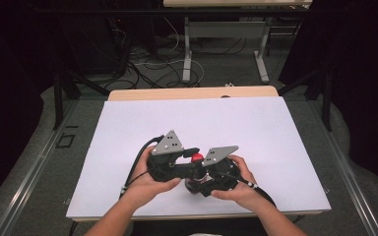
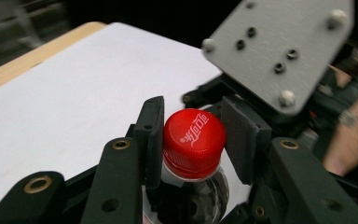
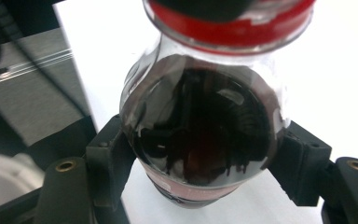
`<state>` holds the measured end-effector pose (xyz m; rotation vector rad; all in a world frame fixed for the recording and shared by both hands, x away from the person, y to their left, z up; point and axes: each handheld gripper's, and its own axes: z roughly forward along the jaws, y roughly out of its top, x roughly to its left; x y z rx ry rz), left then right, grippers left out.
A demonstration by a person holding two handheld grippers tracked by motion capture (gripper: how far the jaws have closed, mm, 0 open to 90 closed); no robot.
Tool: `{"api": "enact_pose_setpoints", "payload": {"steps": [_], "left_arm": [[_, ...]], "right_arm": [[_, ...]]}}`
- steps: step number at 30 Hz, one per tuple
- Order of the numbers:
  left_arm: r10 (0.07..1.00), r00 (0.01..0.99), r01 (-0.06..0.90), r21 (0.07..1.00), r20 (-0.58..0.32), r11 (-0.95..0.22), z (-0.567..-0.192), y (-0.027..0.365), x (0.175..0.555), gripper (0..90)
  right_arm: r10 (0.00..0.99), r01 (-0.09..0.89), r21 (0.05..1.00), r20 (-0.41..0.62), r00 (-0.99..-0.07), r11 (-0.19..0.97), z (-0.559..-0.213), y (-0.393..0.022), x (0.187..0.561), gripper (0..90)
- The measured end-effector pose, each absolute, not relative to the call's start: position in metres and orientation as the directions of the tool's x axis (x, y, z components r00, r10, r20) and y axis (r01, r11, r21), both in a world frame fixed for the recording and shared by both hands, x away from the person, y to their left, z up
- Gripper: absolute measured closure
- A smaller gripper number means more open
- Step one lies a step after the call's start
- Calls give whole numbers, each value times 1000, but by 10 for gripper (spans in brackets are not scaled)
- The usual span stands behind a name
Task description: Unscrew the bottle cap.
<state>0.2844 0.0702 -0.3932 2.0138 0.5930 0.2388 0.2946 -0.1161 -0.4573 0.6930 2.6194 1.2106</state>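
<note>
Gripping the bottle (image 3: 200, 135) near the table's (image 1: 128, 128) front edge, your right gripper (image 3: 200, 186) is clamped on its body. Your left gripper (image 2: 193, 137) has its jaws clenched on the red cap (image 2: 194, 135).

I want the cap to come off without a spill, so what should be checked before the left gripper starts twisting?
1. Left gripper pads on both sides of the red cap: cannot tell; left pad touches, right pad shows a slight gap.
2. Right gripper clamped on the bottle body: ok.
3. Bottle upright: cannot tell.
4. Cap on and seated: ok.
5. White table sheet bare around the hands: ok.
</note>
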Motion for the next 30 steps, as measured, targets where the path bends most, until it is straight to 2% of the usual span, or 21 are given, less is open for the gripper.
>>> {"api": "enact_pose_setpoints", "payload": {"steps": [1,2,5,8,9,11,12,13,16,17,19,20,21,22,24,27,30], "left_arm": [[560,825,330,865,-70,-378,-395,65,279,613],[581,812,331,865,-57,-377,-396,63,277,613],[592,805,325,864,-40,-384,-396,60,274,603],[559,828,311,862,-40,-399,-393,63,277,511],[508,858,311,867,-78,-390,-389,71,282,488],[446,891,273,878,-77,-393,-385,82,288,434],[446,891,273,878,-77,-393,-385,82,288,415],[394,915,266,870,-92,-414,-383,88,292,402],[307,948,218,871,-82,-440,-381,100,301,421],[244,965,202,871,-98,-448,-382,105,307,428],[214,971,199,871,-111,-449,-382,106,308,444],[158,980,185,869,-125,-459,-383,107,311,450],[158,980,185,869,-125,-459,-383,107,311,468],[97,984,178,870,-150,-460,-385,105,311,475],[37,986,160,865,-162,-476,-387,102,311,506],[38,988,150,854,-152,-498,-389,98,310,590],[49,988,152,849,-148,-507,-390,93,309,601]], "right_arm": [[501,348,753,29,-865,558,-458,-116,294,297],[504,355,748,31,-863,561,-458,-115,294,297],[504,362,742,38,-863,564,-460,-116,295,296],[485,359,747,56,-873,559,-459,-118,296,295],[476,356,745,59,-878,564,-458,-119,297,295],[456,331,754,47,-889,568,-456,-120,297,295],[450,324,756,44,-892,568,-455,-120,296,295],[435,311,757,39,-900,575,-454,-121,296,295],[397,293,763,53,-916,576,-453,-119,293,295],[380,285,761,56,-923,582,-452,-119,292,295],[356,266,768,53,-933,582,-452,-117,290,295],[349,252,768,41,-936,588,-452,-116,289,295],[335,249,764,46,-941,595,-452,-114,288,295],[335,240,767,35,-941,595,-452,-113,287,295],[312,226,763,34,-949,605,-452,-112,286,295],[287,222,760,48,-957,612,-453,-110,284,295],[289,222,760,47,-956,611,-453,-109,282,295]]}}
